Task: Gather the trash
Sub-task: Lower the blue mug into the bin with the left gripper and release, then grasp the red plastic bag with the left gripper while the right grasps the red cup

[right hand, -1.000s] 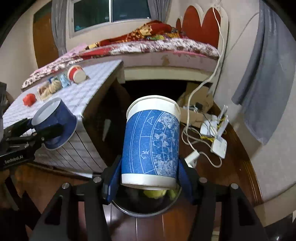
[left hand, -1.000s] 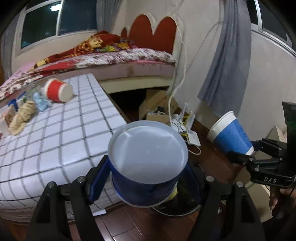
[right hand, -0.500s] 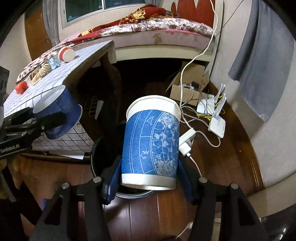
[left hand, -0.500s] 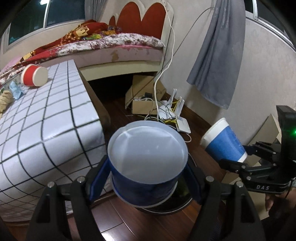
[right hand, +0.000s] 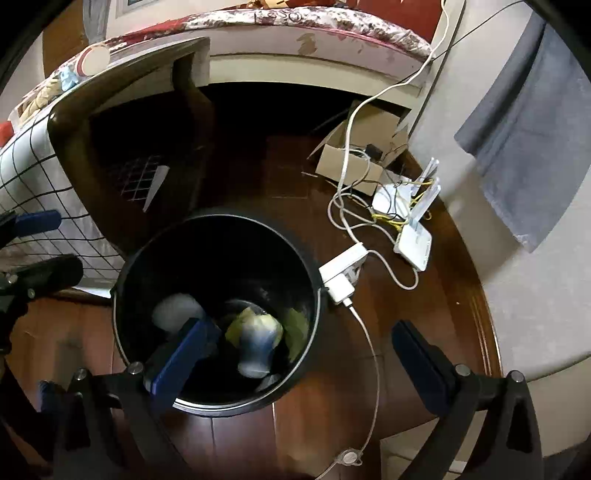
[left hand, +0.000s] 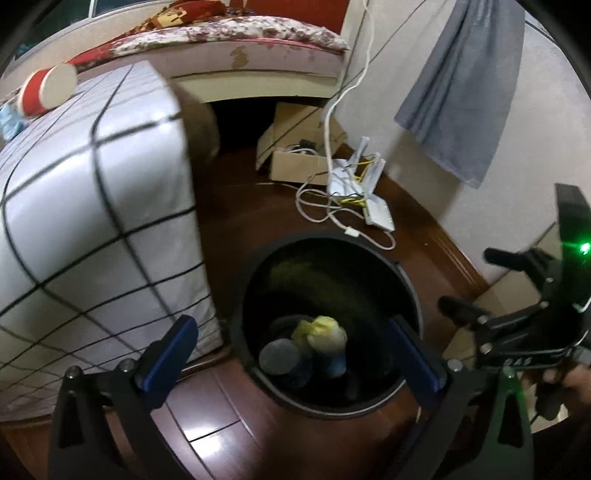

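a lived-in bedroom in a home. at the far side stands a bed (left hand: 236,40) with a floral mattress cover and a red headboard (right hand: 402,14). a grey curtain (left hand: 461,92) hangs at the right wall. on the dark wooden floor (right hand: 288,177) near the wall lie a white router (right hand: 413,236), tangled cables and an open cardboard box (left hand: 295,162). a grid-patterned tabletop (left hand: 92,177) fills the left.

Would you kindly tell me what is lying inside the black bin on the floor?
Inside the black bin lie two blue-and-white paper cups and yellow-green crumpled scraps. The dark bottom beneath them is hidden, and the right claw's finger covers part of it.
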Available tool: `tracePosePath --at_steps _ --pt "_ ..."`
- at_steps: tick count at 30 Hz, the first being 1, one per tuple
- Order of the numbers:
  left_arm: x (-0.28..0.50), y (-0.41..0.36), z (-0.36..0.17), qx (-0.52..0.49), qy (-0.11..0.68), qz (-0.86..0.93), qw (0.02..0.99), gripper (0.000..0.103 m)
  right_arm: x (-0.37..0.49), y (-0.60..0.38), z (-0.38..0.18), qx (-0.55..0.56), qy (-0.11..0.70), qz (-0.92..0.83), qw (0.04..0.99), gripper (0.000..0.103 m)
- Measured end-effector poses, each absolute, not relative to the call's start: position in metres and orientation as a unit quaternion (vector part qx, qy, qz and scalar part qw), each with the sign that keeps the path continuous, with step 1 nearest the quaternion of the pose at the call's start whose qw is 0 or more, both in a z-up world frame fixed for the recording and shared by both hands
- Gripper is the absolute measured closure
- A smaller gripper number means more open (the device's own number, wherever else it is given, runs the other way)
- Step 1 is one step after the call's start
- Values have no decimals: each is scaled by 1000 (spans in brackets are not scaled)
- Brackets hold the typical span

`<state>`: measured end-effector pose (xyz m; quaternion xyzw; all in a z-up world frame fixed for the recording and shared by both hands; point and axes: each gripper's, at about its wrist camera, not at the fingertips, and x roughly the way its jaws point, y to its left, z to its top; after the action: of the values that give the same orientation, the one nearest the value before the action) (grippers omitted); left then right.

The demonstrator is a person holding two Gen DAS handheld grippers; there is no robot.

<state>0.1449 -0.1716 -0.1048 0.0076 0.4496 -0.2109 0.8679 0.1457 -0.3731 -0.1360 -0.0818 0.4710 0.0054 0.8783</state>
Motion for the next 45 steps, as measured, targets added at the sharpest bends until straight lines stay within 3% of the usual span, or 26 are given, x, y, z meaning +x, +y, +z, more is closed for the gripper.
tracePosePath --at_steps 26,36,45 --pt "128 -135 -59 10 402 -163 901 1 130 -341 -80 -67 427 20 901 1" --pt "129 -75 -17 -15 356 -108 928 1 147 -311 -27 4 362 49 931 1" --pt "132 14 1 -35 334 -29 941 1 170 -226 13 -7 300 105 948 1"
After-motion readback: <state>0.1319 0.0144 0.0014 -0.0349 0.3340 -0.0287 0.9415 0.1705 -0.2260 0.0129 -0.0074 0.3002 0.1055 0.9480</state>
